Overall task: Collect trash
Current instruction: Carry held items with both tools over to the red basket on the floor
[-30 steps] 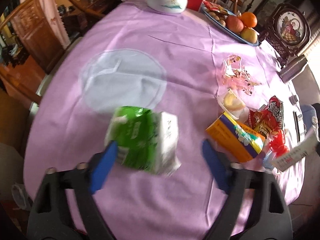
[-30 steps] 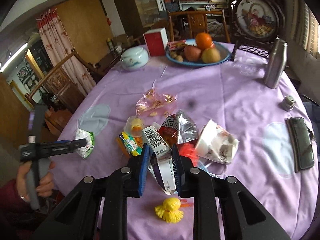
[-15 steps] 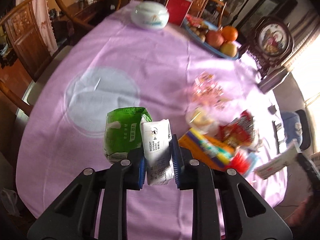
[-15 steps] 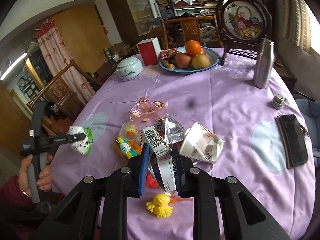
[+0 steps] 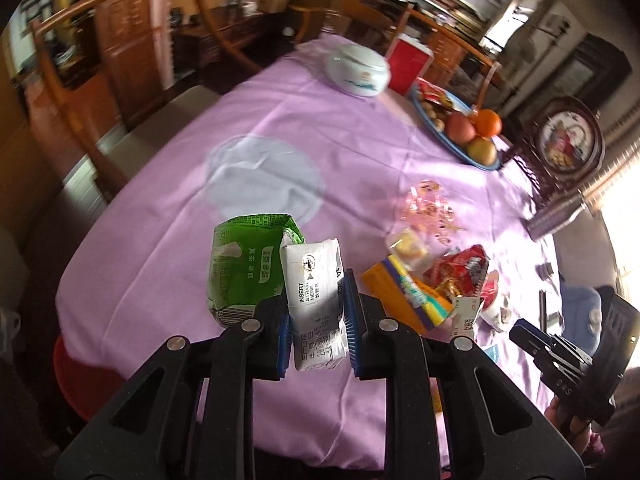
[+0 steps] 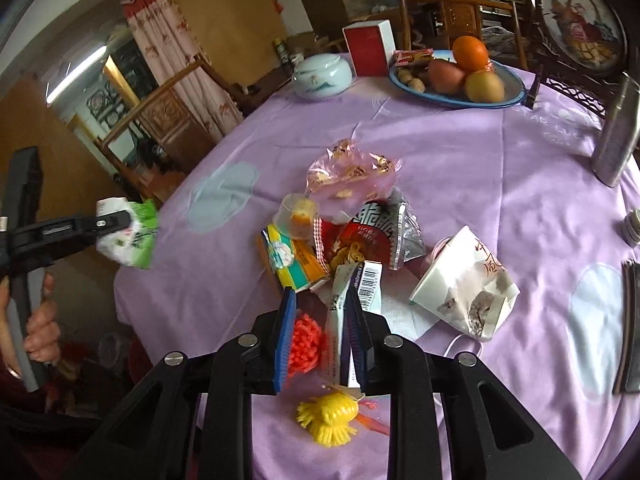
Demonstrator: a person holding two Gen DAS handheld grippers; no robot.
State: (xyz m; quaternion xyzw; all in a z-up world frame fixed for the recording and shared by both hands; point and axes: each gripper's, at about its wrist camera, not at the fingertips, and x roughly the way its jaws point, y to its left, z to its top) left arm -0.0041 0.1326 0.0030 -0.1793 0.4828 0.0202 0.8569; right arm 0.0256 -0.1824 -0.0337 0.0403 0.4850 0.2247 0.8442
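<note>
My left gripper [image 5: 316,320] is shut on a crumpled green and white drink carton [image 5: 312,276] and holds it up off the purple tablecloth [image 5: 360,168]. From the right wrist view that gripper [image 6: 116,222] and its carton [image 6: 136,236] hang at the table's left edge. My right gripper [image 6: 320,332] points down at the trash pile and its jaws are opening. A flattened white carton with a barcode [image 6: 366,280] leans on the right pad, while the left pad stands apart from it. A red pompom [image 6: 306,340] shows in the gap.
The pile holds an orange box [image 6: 296,264], a red snack bag [image 6: 368,236], a jelly cup [image 6: 298,212], a pink bag [image 6: 352,172], a white paper bag [image 6: 464,284] and a yellow pompom [image 6: 332,416]. Behind stand a fruit plate [image 6: 512,96], jar [image 6: 322,76], red box [image 6: 368,54] and flask [image 6: 618,136].
My left gripper closed on the green and white carton and lifted it off the table. My right gripper sank toward the pile and its jaws parted from the flattened carton.
</note>
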